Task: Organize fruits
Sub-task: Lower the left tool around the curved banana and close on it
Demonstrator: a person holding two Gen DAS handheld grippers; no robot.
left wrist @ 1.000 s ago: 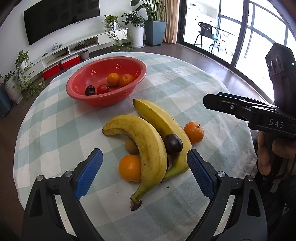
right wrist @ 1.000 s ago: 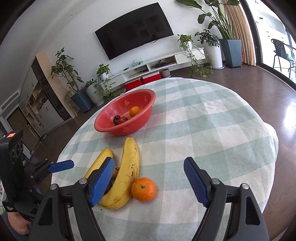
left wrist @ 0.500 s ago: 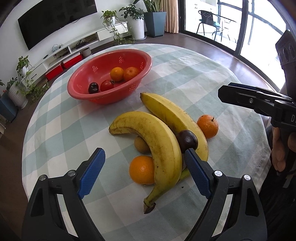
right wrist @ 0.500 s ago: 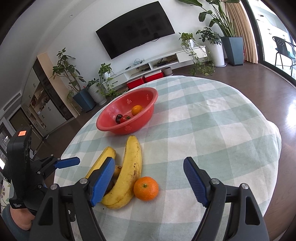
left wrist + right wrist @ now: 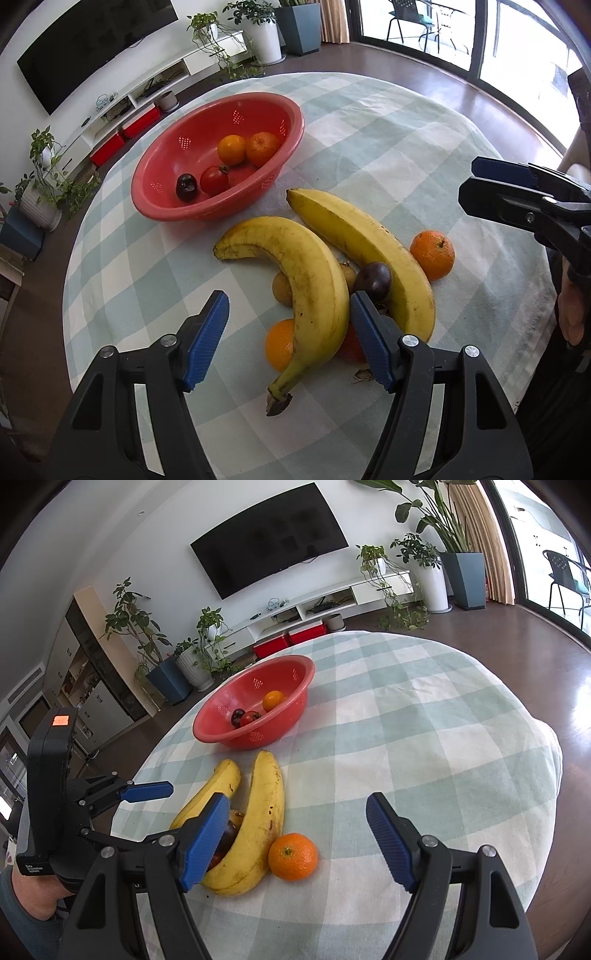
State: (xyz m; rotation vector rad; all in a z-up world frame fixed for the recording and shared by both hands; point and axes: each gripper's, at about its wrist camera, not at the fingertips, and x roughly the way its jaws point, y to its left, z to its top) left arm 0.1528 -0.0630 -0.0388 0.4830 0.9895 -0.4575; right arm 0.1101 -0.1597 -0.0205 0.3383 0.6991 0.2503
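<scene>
Pick-up step, I'd judge: left gripper (image 5: 288, 338) w/ jaws wide, empty, straddled curved yellow banana (image 5: 303, 280); right gripper (image 5: 295, 845) gaped empty too; next = lower, close, carry to red plastic bowl (image 5: 291, 122).

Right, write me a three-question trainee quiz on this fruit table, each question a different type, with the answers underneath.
1. True or false: the left gripper is shut on a banana.
2. How many fruits lie in the red basket? A) two B) four C) six
3. Fill in: the lone orange on the cloth touches a ____.

Key: 1. False, its fingers stand open around the curved banana. 2. B: two oranges, a tomato and a dark fruit. 3. Banana, the straighter banana.
</scene>
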